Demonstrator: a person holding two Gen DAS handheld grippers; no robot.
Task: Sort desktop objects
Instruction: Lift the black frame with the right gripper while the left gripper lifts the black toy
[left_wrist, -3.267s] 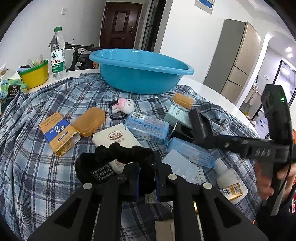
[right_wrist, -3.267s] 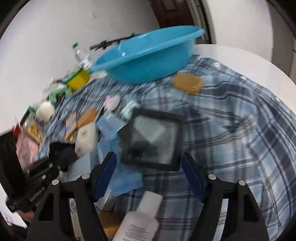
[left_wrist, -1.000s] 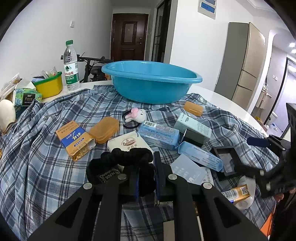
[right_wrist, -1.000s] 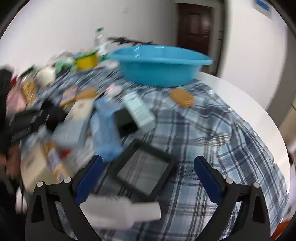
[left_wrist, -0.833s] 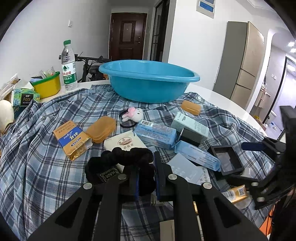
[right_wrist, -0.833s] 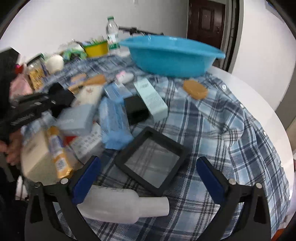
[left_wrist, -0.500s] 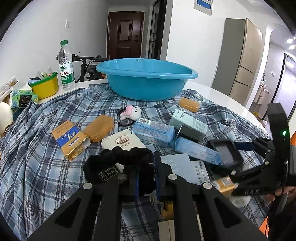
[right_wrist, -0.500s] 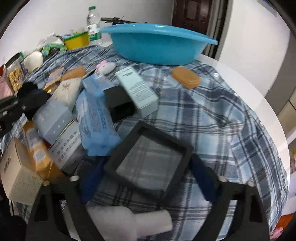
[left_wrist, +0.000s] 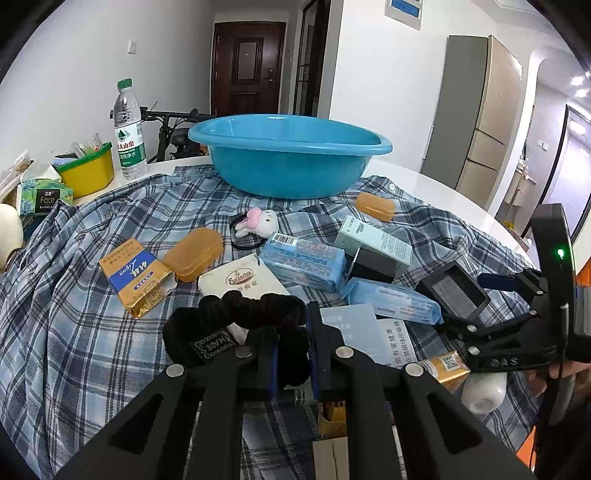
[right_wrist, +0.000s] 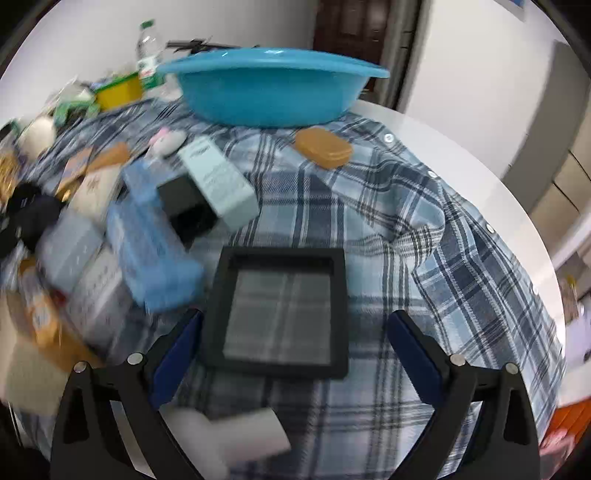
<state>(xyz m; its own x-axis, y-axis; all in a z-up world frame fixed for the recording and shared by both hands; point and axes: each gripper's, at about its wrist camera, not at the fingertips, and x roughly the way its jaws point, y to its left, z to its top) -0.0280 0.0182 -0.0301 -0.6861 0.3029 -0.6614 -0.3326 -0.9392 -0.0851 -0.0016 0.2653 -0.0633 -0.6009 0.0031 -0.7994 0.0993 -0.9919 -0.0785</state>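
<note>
My left gripper (left_wrist: 290, 328) is shut on a black scrunchie (left_wrist: 236, 317) and holds it above the cluttered plaid cloth (left_wrist: 74, 332). My right gripper (right_wrist: 293, 332) is open, its blue pads either side of a black square frame box (right_wrist: 280, 310) that lies flat on the cloth; the left pad is near the frame's edge, and contact cannot be told. The frame box (left_wrist: 456, 291) and the right gripper (left_wrist: 495, 295) also show at the right of the left wrist view. A blue basin (left_wrist: 290, 158) stands at the back; it also shows in the right wrist view (right_wrist: 269, 88).
On the cloth lie blue tissue packs (left_wrist: 303, 264), a pale green carton (left_wrist: 373, 242), orange soap cases (left_wrist: 194, 253), a yellow-blue packet (left_wrist: 135, 277), a bunny hair tie (left_wrist: 258, 221) and a white bottle (left_wrist: 484, 391). A water bottle (left_wrist: 127, 133) and yellow tub (left_wrist: 86, 173) stand back left.
My right gripper has swung round and moved in over the black frame box, which now sits squarely between its open fingers. My left gripper still holds the scrunchie in place.
</note>
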